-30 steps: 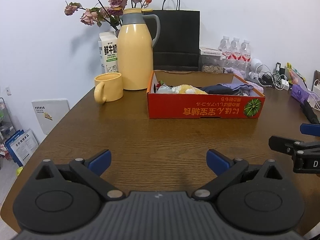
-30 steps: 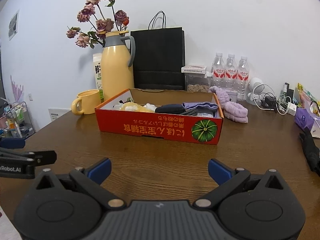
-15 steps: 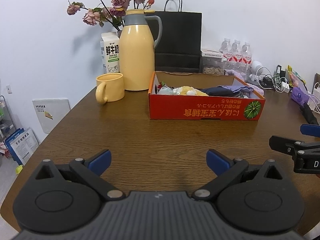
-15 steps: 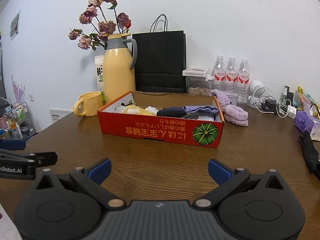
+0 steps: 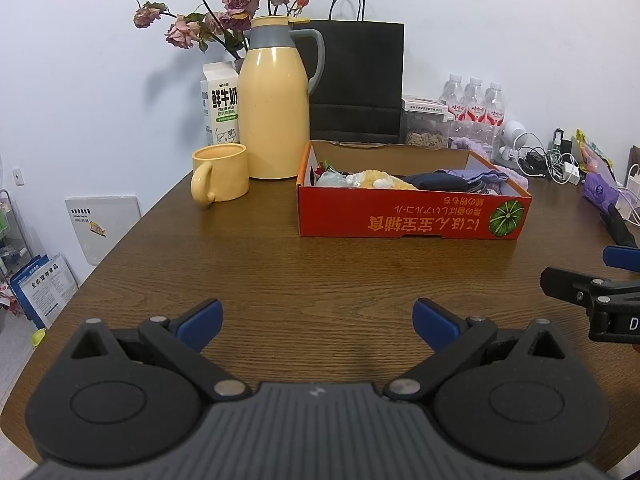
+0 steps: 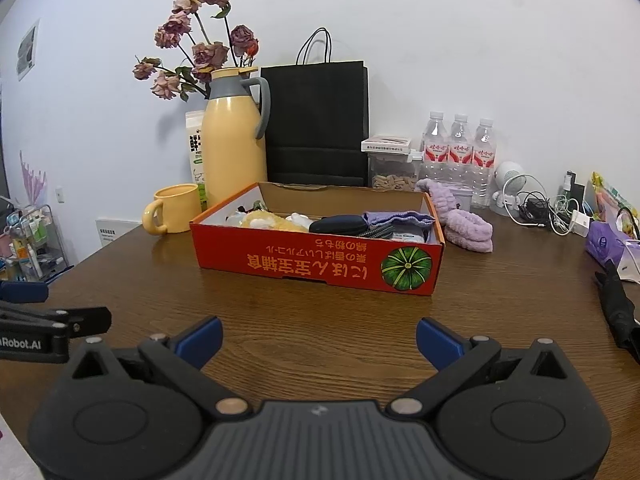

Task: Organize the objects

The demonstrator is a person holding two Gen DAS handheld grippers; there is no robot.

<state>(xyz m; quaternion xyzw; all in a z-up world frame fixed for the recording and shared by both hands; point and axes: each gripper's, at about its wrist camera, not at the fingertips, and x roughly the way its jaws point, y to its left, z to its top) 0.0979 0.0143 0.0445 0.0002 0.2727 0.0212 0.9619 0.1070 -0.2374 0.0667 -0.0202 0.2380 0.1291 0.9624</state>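
An orange cardboard box (image 5: 412, 218) (image 6: 316, 260) stands on the brown wooden table (image 5: 304, 276) and holds several small items: yellow and white plush pieces (image 5: 376, 179), a dark pouch (image 6: 339, 225) and lilac cloth (image 6: 396, 218). Left of the box stand a yellow mug (image 5: 220, 178) and a tall yellow thermos jug (image 5: 276, 104). A lilac fluffy band (image 6: 466, 230) lies to the right of the box. My left gripper (image 5: 318, 316) is open over bare wood, well short of the box. My right gripper (image 6: 318, 338) is open too, nothing between its fingers.
At the back stand a milk carton (image 5: 220, 104), dried roses (image 5: 224, 8), a black paper bag (image 5: 358, 80), a clear snack tub (image 6: 394, 168) and three water bottles (image 6: 460, 152). Cables and chargers (image 6: 548, 210) and a black folded umbrella (image 6: 618, 308) lie right.
Both views have shifted slightly: the box and jug sit a little lower and to the right in the left view, and a little lower in the right view. Both grippers stay open.
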